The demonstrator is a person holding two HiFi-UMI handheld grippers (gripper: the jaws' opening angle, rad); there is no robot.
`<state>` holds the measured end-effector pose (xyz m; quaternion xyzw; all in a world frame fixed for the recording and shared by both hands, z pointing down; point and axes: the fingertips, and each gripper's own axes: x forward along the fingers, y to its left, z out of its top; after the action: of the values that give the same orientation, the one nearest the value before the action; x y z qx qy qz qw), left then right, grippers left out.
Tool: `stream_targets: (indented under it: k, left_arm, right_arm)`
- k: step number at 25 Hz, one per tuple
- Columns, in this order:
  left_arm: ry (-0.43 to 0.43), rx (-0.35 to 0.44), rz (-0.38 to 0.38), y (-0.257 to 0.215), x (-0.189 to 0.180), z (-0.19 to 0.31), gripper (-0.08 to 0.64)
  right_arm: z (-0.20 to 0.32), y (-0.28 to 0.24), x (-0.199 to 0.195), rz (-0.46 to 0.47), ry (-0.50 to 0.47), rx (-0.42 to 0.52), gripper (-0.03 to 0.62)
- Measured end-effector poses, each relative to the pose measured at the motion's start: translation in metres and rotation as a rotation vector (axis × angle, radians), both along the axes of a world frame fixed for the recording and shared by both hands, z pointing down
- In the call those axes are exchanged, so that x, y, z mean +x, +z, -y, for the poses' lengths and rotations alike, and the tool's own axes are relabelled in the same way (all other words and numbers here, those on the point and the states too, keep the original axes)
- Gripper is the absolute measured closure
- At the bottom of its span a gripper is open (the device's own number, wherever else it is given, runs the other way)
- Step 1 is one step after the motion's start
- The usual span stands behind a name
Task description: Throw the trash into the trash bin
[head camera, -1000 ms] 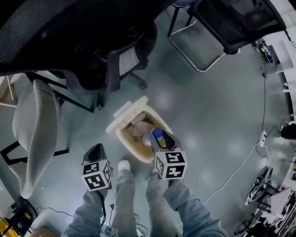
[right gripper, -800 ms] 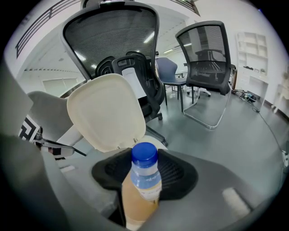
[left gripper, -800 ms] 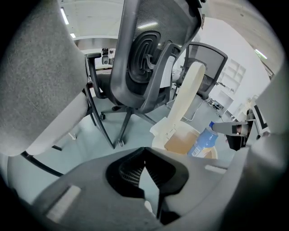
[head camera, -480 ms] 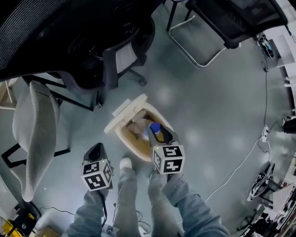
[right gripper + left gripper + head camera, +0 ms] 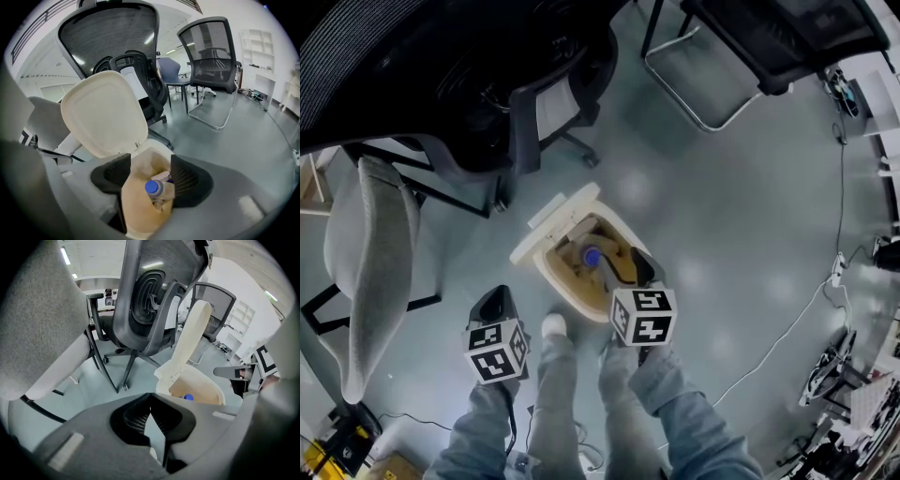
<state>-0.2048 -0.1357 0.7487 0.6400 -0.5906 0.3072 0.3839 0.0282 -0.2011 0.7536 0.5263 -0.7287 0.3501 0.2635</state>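
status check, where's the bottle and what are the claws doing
Right claw over the trash bin, opening, pads off the bottle inside it. Left claw shut, empty, held aside. Lid up, nothing blocking.

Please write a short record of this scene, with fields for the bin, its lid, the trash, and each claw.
bin: cream trash bin, standing on the floor among office chairs
lid: lid raised, mouth open
trash: blue-capped bottle lying inside the bin on other rubbish
right claw: right claw above the bin mouth, jaws opening, pads not touching the bottle
left claw: left claw beside the bin, jaws together, holding nothing
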Motion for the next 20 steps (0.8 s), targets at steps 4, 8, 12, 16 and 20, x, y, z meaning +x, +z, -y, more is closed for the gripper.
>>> stream_targets:
  k: [4, 8, 12, 16, 20]
  left_arm:
    - [0.002, 0.004, -0.002, 0.000, 0.003, 0.000, 0.549]
    - [0.003, 0.007, -0.005, 0.000, 0.007, 0.000, 0.549]
    - [0.007, 0.008, -0.005, -0.001, 0.012, -0.002, 0.549]
    - [0.004, 0.012, -0.008, -0.003, 0.016, -0.004, 0.549]
    - [-0.001, 0.023, -0.011, -0.008, 0.019, -0.004, 0.549]
  right_arm:
    - [-0.001, 0.000, 0.006, -0.009, 0.009, 0.003, 0.324]
    - [-0.002, -0.003, 0.012, -0.012, 0.016, 0.008, 0.324]
    - [-0.005, -0.005, 0.017, -0.009, 0.027, 0.007, 0.324]
    - [-0.007, -0.009, 0.022, -0.006, 0.028, 0.013, 0.324]
    - [-0.009, -0.016, 0.023, -0.003, 0.021, 0.018, 0.324]
